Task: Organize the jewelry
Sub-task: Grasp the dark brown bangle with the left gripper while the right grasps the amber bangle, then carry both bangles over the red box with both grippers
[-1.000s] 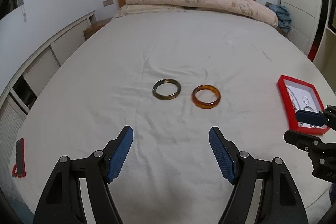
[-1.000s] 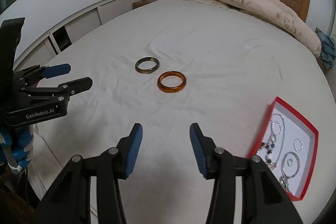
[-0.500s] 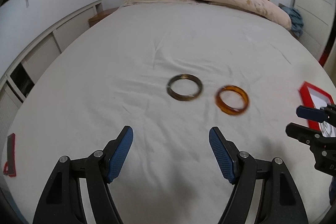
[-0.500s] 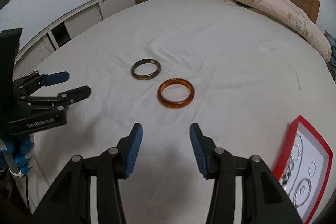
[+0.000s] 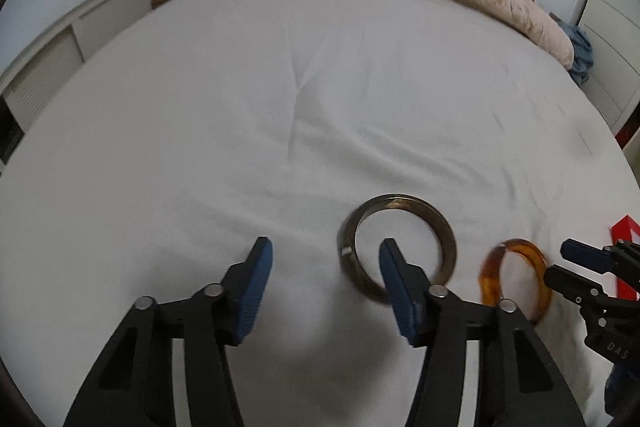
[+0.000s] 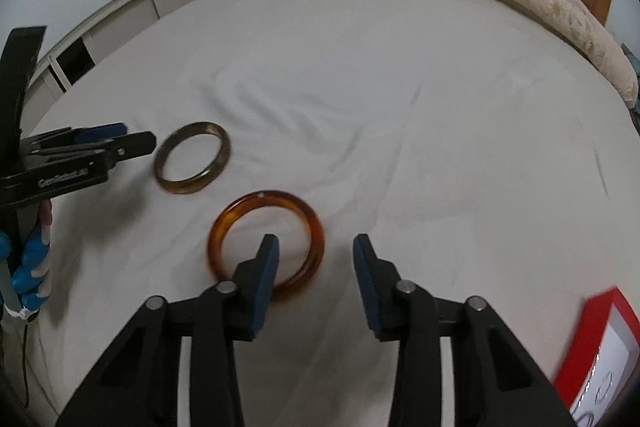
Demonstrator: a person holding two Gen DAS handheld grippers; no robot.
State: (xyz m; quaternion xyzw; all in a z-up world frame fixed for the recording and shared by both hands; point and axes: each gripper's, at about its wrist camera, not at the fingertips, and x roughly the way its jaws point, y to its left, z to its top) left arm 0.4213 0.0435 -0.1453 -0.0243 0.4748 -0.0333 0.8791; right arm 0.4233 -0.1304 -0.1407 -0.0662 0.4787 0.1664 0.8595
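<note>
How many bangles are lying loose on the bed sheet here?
2. The dark bangle lies by the left tool; the amber bangle lies beside it, under the right tool. Box contents aren't counted.

Blurred white lettering, roughly "GenRobot.AI", on the black side of the left gripper [image 6: 120, 143] at the left edge of the right wrist view. Pale letters "DAS", cut off by the frame, on the black body of the right gripper [image 5: 568, 263] at the near right of the left wrist view.
</note>
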